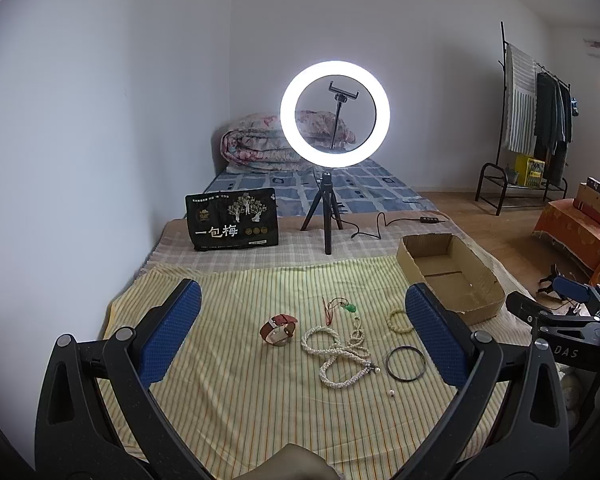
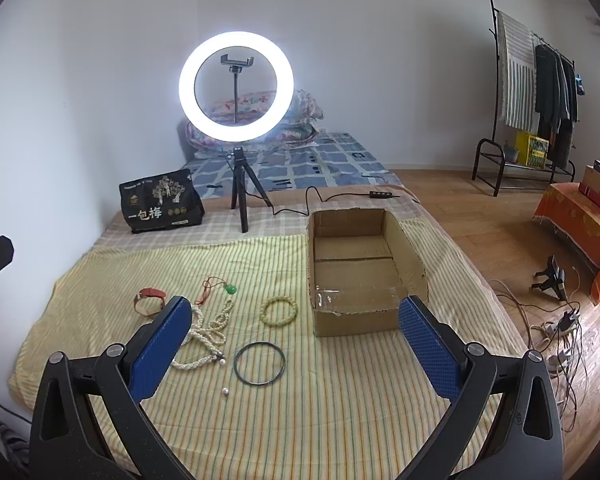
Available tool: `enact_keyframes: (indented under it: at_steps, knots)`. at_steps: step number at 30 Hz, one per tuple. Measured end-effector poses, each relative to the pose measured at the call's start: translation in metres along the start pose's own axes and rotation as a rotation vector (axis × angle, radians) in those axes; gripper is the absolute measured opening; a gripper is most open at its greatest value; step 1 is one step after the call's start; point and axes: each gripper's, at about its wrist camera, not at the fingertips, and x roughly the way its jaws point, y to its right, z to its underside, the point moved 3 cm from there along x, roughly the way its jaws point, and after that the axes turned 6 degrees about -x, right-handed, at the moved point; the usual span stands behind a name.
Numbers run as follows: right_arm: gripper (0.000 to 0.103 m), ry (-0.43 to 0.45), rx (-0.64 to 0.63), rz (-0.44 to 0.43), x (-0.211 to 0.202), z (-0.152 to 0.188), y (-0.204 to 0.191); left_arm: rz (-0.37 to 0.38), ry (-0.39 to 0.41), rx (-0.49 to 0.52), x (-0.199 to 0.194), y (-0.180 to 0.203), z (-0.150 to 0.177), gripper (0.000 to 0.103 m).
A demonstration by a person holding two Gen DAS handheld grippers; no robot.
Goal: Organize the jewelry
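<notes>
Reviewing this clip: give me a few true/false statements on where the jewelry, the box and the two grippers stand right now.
1. The cardboard box holds no jewelry. True.
2. The left gripper is shut on the watch. False: its jaws are wide open and the watch lies on the striped cloth.
3. The black bangle lies flat on the cloth, nearer the grippers than the pale green bead bracelet. True.
4. The right gripper holds the pearl necklace. False: it is open and empty.
5. The green pendant sits inside the box. False: it lies on the cloth, left of the box.
</notes>
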Motion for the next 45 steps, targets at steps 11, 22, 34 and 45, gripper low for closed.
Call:
enact_keyframes:
  at_steps: [11, 22, 34, 45]
  knots:
    - [0.103, -0.023, 0.002, -0.013, 0.008, 0.0, -0.002, -0.014, -0.031, 0.001, 0.019, -0.001, 0.0, 0.103]
    - [0.103, -0.023, -0.007, -0.011, 0.027, 0.002, 0.004, -0.074, -0.082, 0.009, 0.048, -0.027, 0.007, 0.103]
    - [0.103, -0.068, -0.128, -0.113, 0.064, 0.006, 0.006, 0.026, -0.169, 0.027, 0.084, -0.051, 0.0, 0.103]
    - [0.092, -0.189, -0.199, -0.27, 0.103, 0.012, -0.022, 0.038, -0.306, 0.015, 0.131, -0.068, 0.025, 0.076]
